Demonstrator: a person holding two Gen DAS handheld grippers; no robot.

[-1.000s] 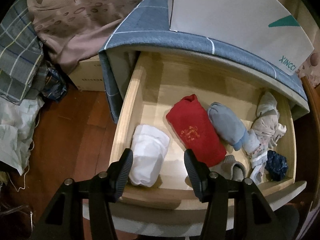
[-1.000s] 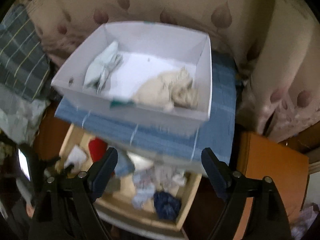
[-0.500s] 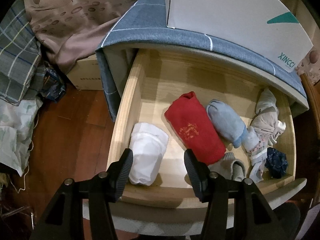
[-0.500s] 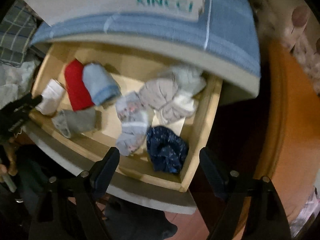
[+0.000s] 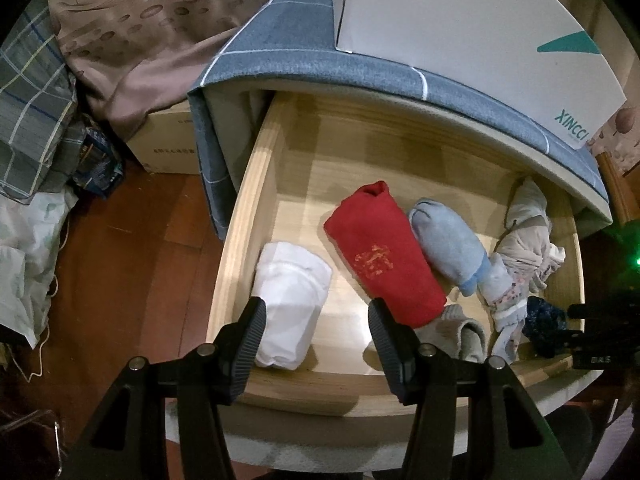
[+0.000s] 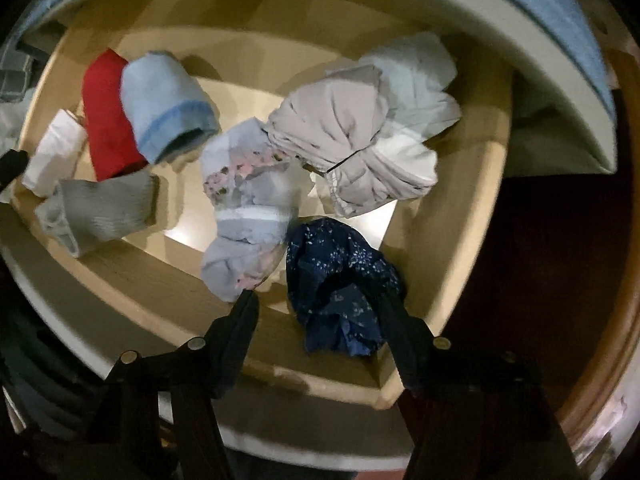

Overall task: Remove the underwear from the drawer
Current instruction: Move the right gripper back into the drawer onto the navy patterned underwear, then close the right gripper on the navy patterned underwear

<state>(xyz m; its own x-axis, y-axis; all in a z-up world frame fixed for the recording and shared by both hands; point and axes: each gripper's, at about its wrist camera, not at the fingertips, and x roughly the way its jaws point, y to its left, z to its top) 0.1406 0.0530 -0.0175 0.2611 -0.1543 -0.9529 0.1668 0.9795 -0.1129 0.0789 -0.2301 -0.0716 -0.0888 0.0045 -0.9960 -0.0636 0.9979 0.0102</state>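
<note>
The open wooden drawer [image 5: 240, 240] holds several rolled garments: a white roll [image 5: 290, 304], a red roll [image 5: 384, 256], a light blue roll [image 5: 448, 248], a grey one [image 5: 460, 332], a floral pale piece [image 6: 248, 200], a beige-and-white bundle [image 6: 360, 148] and crumpled navy speckled underwear [image 6: 336, 276] in the front right corner. My right gripper [image 6: 316, 300] points straight down into that corner, its jaws closing around the navy underwear. The right finger touches the cloth; the left finger stands apart from it. My left gripper [image 5: 316, 312] hangs open over the drawer's front, its left finger above the white roll.
A white cardboard box [image 5: 460, 20] sits on the blue checked cloth [image 5: 300, 52] covering the cabinet top. Left of the cabinet lie a brown box [image 5: 164, 148], draped fabric and plaid cloth on the wooden floor. The drawer's front wall [image 6: 132, 276] rises just before my right fingers.
My right gripper dropped from above the white box into the drawer's front right corner and its jaws narrowed around the navy underwear. The left gripper stayed put.
</note>
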